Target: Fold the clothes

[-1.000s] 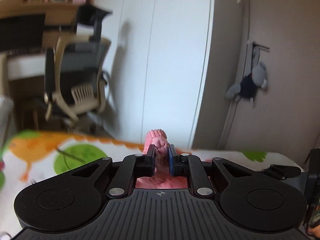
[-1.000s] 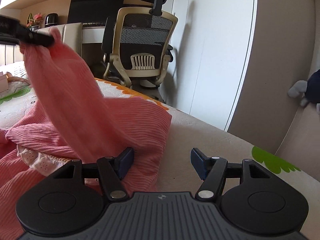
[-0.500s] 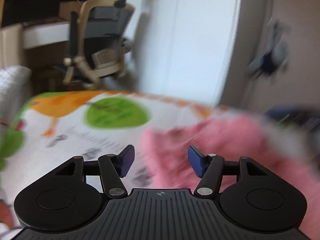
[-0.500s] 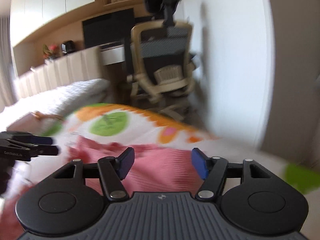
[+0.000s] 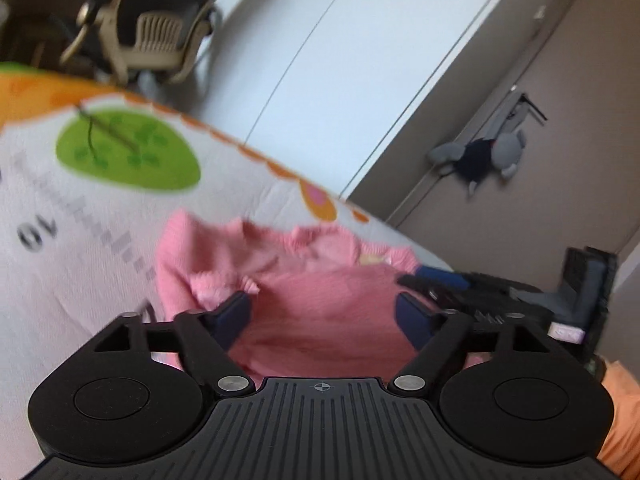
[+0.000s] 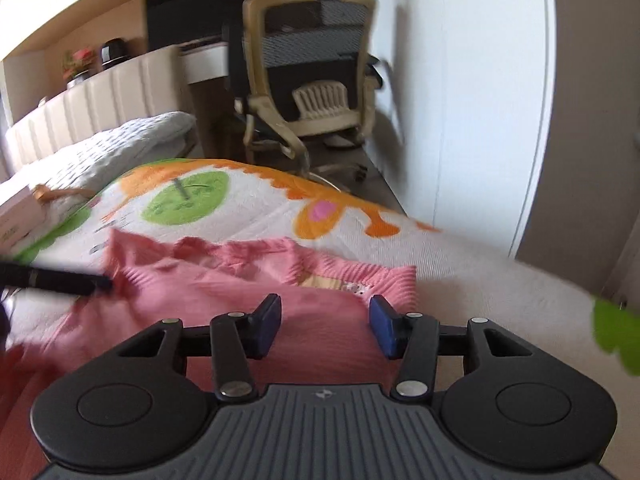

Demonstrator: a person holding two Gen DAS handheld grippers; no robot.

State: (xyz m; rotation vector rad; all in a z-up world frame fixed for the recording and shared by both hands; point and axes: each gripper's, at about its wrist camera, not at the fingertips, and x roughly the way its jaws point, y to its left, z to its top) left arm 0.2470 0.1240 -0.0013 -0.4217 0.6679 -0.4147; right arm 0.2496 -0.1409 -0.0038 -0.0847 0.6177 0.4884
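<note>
Fingers, left view: left gripper [image 5: 322, 312] has its fingers [image 5: 232, 314] spread wide, pinching nothing; pink cloth shows between them.
Garment, left view: pink top [image 5: 304, 300] lies crumpled on the bed [image 5: 60, 240], ribbed knit, frilled edges bunched near the left finger; blurred.
Only in left view: right gripper [image 5: 452, 286] seen from the side, low over the top's right edge; a grey stuffed toy [image 5: 480, 156] hangs on a door [image 5: 520, 216]; an orange sleeve [image 5: 620, 420] at the lower right corner.
Fingers, right view: right gripper [image 6: 324, 326] has its fingers [image 6: 266, 326] spread apart, empty, just above the top.
Garment, right view: top [image 6: 240, 276] spreads across the near bed, neckline with a pale inner label towards the right finger, one edge rumpled at the left.
Only in right view: the left gripper's dark tip [image 6: 60, 280] reaches in from the left, at the top's left edge; a pillow [image 6: 104, 152], a headboard [image 6: 100, 100] and a small box [image 6: 16, 216].
Surroundings: printed sheet [image 6: 248, 204] with green and orange shapes; an office chair [image 6: 308, 76] beyond the bed, by a white wardrobe [image 6: 460, 80].
</note>
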